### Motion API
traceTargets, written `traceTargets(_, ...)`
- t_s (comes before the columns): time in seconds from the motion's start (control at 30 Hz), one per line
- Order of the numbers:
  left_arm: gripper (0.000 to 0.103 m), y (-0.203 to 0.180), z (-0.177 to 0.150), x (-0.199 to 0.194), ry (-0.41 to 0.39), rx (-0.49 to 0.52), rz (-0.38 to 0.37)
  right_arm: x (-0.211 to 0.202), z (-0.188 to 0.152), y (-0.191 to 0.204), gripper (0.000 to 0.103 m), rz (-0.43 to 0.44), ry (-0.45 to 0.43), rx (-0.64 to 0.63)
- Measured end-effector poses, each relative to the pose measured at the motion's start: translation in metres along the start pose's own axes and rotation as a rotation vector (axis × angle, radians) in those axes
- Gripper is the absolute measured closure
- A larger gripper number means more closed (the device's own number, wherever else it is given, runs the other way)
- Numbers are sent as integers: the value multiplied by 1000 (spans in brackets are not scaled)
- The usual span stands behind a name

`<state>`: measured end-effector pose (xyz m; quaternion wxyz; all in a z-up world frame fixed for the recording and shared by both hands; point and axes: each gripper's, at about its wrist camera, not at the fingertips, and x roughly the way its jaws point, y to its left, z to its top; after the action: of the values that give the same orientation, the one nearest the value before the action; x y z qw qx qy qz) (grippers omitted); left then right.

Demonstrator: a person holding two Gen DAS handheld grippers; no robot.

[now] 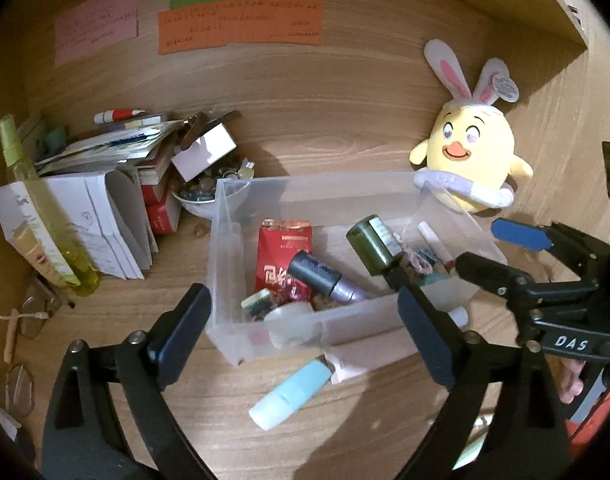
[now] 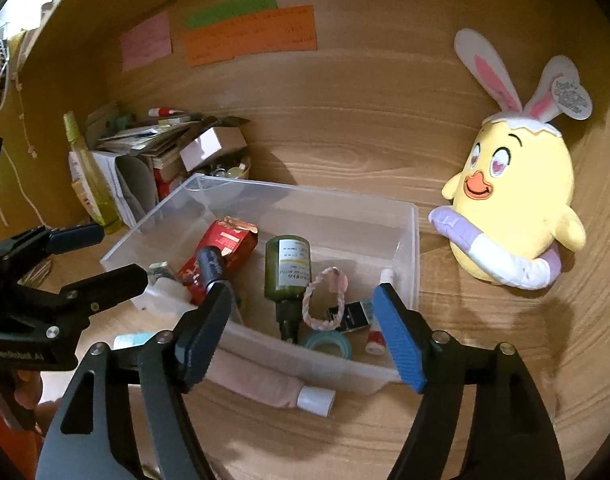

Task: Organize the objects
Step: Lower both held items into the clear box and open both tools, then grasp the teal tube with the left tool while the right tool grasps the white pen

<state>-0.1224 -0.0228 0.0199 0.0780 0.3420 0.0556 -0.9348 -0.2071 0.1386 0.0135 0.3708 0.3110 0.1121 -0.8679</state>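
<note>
A clear plastic bin [image 1: 225,264] [image 2: 415,248] stands on the wooden desk. Inside lie a red packet [image 1: 283,256] [image 2: 225,252], a dark green bottle [image 1: 375,244] [image 2: 289,268], a purple tube with a black cap [image 1: 325,280], a rope ring [image 2: 325,300] and a teal tape roll [image 2: 329,344]. My left gripper [image 1: 305,340] [image 2: 101,258] is open just in front of the bin's near left corner, holding nothing. My right gripper [image 2: 301,344] [image 1: 501,252] is open at the near right side, also holding nothing. A light blue tube [image 1: 289,394] and a pink tube with a white cap [image 2: 265,388] lie on the desk before the bin.
A yellow plush chick with rabbit ears [image 1: 469,152] [image 2: 517,208] sits right of the bin. At the left are stacked papers and books [image 1: 117,152], a yellow-green spray bottle [image 1: 37,200], a bowl of small items [image 1: 197,196] and glasses [image 1: 29,316]. Coloured notes [image 1: 237,24] hang on the back panel.
</note>
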Motion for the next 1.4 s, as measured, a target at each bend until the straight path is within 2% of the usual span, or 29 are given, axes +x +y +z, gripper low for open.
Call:
traceTargets(0.13, 6, 2, -10, -5, 25, 6, -22, -13, -8, 0, 32, 2, -4, -12)
traceTargets(0.4, 6, 3, -33, 0, 78, 43, 12, -36, -35, 7, 32, 8, 6, -40)
traceTargets(0.7, 7, 14, -58, 24, 155, 3, 16, -23, -79, 13, 32, 42, 125, -23)
traceTargets(0.77, 12, 15, -59, 28, 170, -3, 15, -21, -88, 11, 32, 44, 153, -18)
traceTargets(0.83, 23, 17, -60, 33, 195, -7, 2, -20, -95, 11, 32, 54, 177, -20)
traceTargets(1.0, 26, 15, -64, 42, 223, 2, -26, -15, -105, 16, 32, 80, 228, -70)
traceTargets(1.13, 37, 11, -64, 48, 243, 27, -28, -14, -107, 23, 33, 109, 238, -113)
traceTargets(1.2, 43, 9, -64, 51, 250, 32, -17, -11, -106, 27, 40, 116, 244, -135)
traceTargets(1.27, 48, 9, -63, 52, 248, 38, 2, -7, -106, 29, 53, 122, 257, -148)
traceTargets(1.4, 64, 11, -63, 49, 242, 43, -4, -4, -105, 29, 64, 116, 256, -155)
